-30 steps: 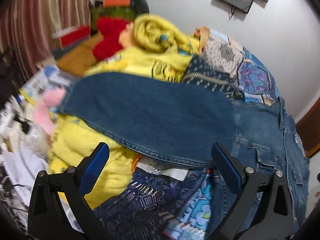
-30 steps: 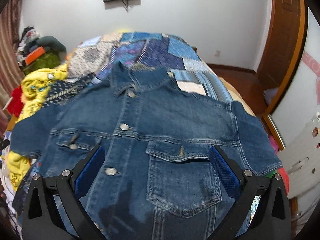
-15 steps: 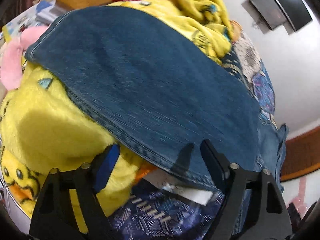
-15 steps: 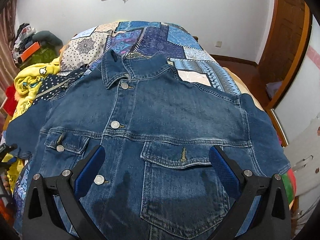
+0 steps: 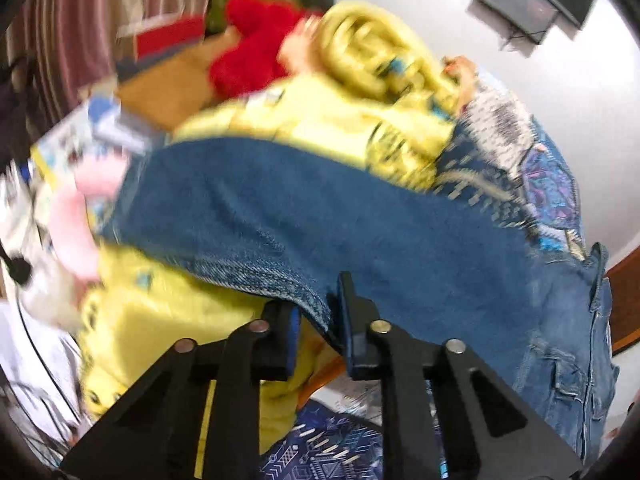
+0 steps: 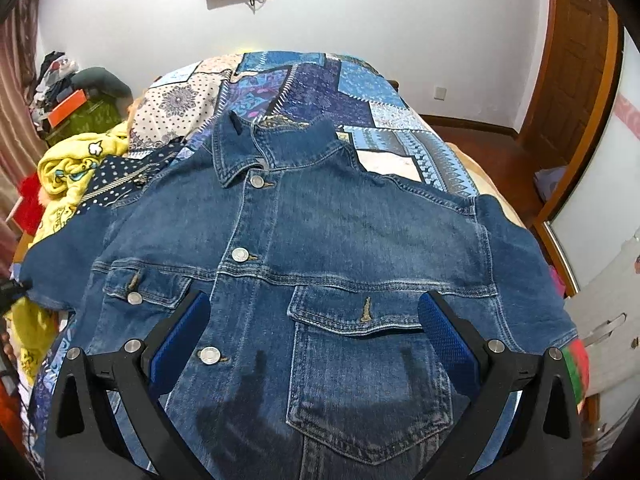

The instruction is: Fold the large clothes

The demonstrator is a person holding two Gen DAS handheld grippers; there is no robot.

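The denim jacket (image 6: pixel 320 248) lies front-up and buttoned across the bed (image 6: pixel 360 92), collar toward the far end, one sleeve (image 5: pixel 280 208) spread out over the bed's left edge onto a heap of yellow fleece (image 5: pixel 160 320). The left hand-held gripper (image 5: pixel 318 328) is closing on the lower hem of that sleeve, with the denim edge between its narrow jaws; the picture is too blurred to be sure the pads have bitten fully. The main risk, as I judge it, is a shallow pinch: thick, stiff denim caught only at the seam could slide out once the sleeve is lifted and swung across the chest. A second risk is that the jaws also catch the yellow fleece just beneath the hem, so that it drags along and ends up inside the fold. The right hand-held gripper (image 6: pixel 314 330) hangs wide and empty above the jacket's lower front, near the chest pocket (image 6: pixel 368 360), so nothing pins the body down and a pull on the sleeve could skew the whole jacket. Along the bed's left edge the clutter is dense: a red plush thing (image 5: pixel 256 48), a pink item (image 5: pixel 76 220), and papers (image 5: pixel 36 360), all close enough to snag a swinging sleeve. The bed's far half is free.
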